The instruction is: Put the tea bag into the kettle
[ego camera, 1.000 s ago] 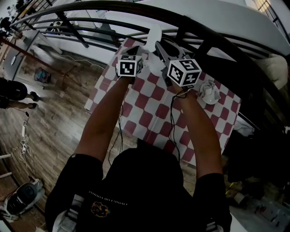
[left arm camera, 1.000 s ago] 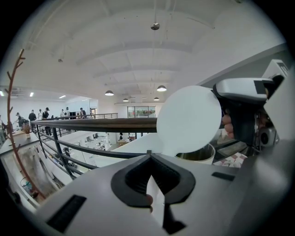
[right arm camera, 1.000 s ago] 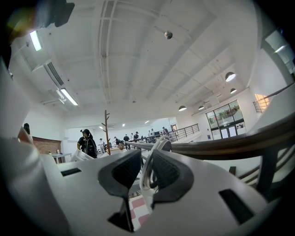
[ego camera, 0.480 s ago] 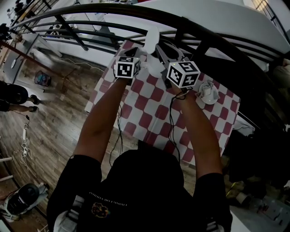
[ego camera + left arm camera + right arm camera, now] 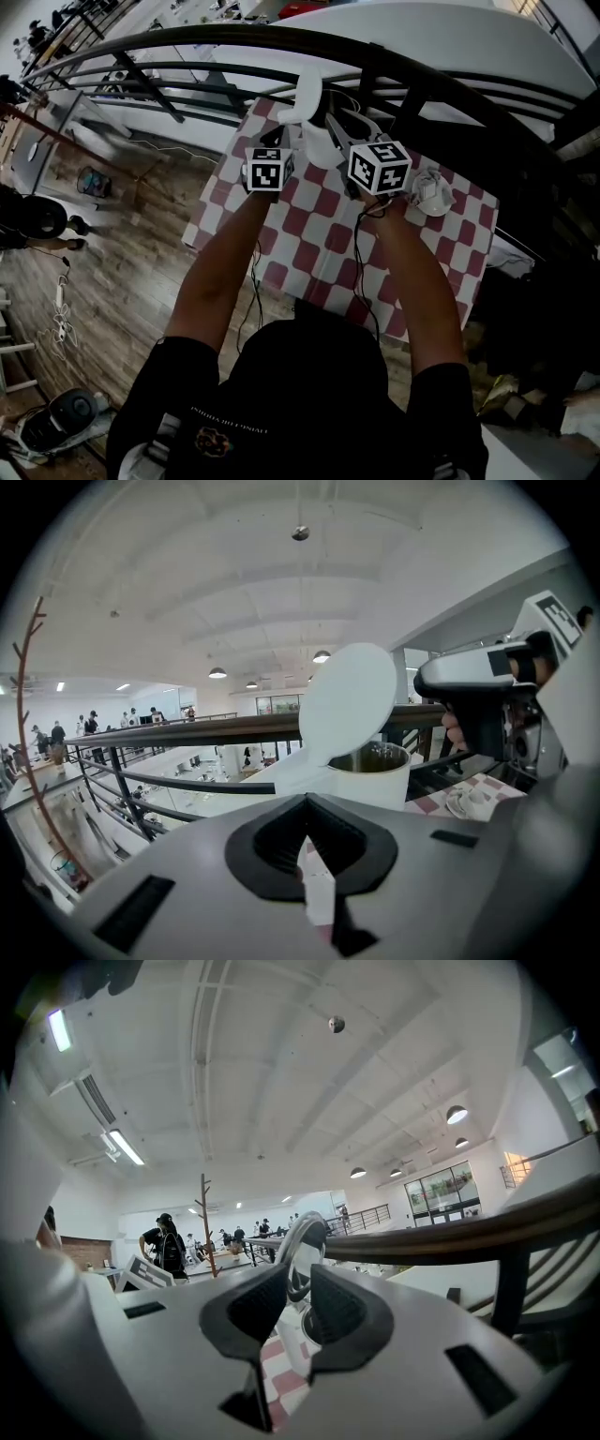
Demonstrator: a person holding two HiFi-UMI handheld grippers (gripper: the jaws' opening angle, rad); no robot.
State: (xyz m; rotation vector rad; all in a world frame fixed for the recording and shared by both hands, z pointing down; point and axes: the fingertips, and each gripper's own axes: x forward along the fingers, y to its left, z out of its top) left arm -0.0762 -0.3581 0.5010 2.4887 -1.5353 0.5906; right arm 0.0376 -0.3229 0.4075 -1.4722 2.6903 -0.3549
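We bring the white paper tea bag point(image 5: 319, 902), pinched in the closed left claw point(image 5: 307, 841), near the white open-lidded kettle point(image 5: 370, 778) on the red-checked counter point(image 5: 309, 234). The right claw point(image 5: 300, 1302) clamps the kettle's looped handle point(image 5: 302, 1241). The next move, as we judge it, is to carry the bag over the rim and release.

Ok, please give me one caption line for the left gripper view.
Left gripper holding a tea bag before the white kettle, its lid open.
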